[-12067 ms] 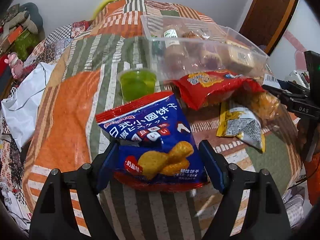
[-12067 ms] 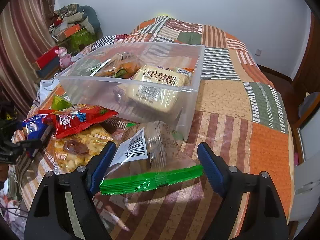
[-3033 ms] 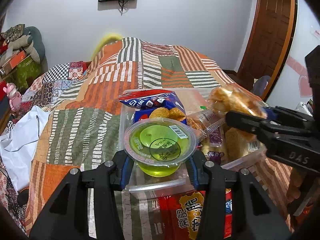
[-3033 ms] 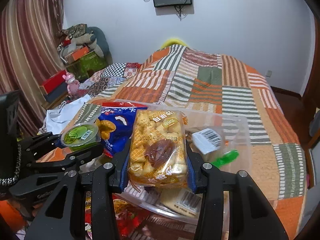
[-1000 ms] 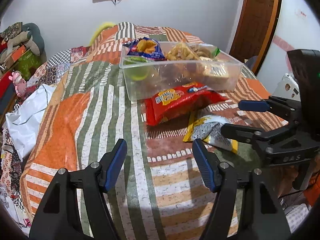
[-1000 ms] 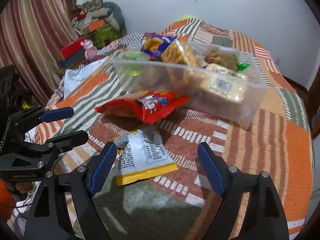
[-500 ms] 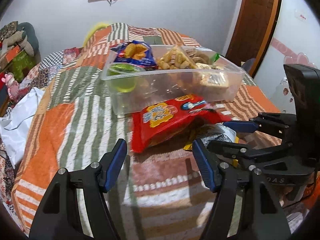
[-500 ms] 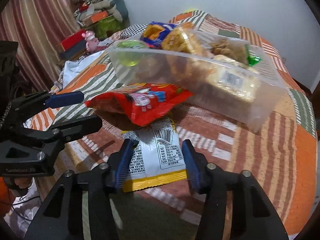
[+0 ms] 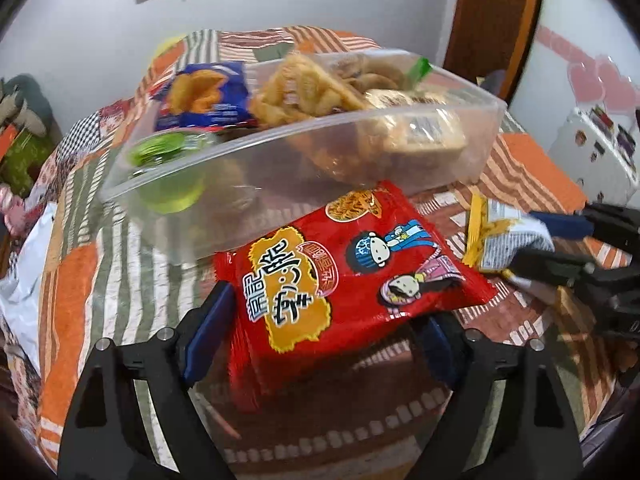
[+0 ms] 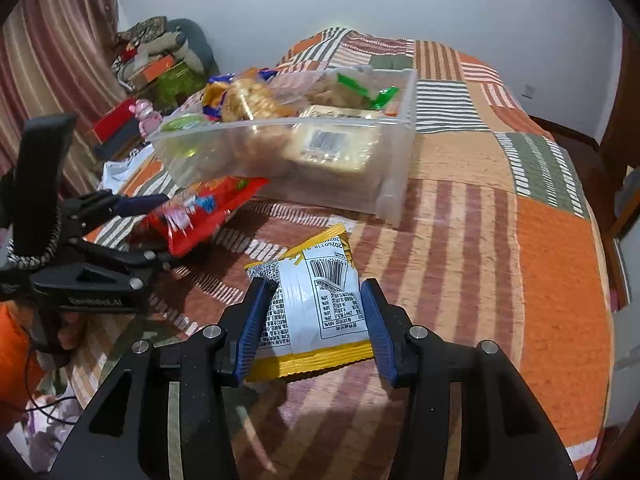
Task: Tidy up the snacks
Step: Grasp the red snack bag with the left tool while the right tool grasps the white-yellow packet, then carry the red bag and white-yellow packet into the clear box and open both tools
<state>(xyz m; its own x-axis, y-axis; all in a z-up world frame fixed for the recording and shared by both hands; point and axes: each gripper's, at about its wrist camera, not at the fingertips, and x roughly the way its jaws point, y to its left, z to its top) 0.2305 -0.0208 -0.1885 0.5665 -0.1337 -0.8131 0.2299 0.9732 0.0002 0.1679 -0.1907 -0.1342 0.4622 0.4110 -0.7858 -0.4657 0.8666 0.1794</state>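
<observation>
Sitting on the patchwork bed cover, the clear plastic bin serves as the landmark: it already holds a blue biscuit bag at its far left corner, a green jelly cup at its near left corner, a bag of golden crackers in the middle, and a wrapped pale cake with a green-edged clear pouch towards its right end. Just in front of the bin, with one edge against its near wall, lies the red snack bag. The left tool straddles this bag with its jaws spread wide; they have just been opening further, the bag lies between them, and the blue pads do not seem to press on it. In front of the bin and to the right of the red bag lies the yellow-and-white snack packet, barcode side up. The right tool is pinching this packet by its two side edges, its jaws having just been closing on it. Between the packet and the bin stands only bare cover, while the red bag and the left tool crowd the bin's near left side. Beyond the bin's left end, off the bed, are a pink toy, stacked boxes and a striped curtain; a wooden door stands beyond its right end.
</observation>
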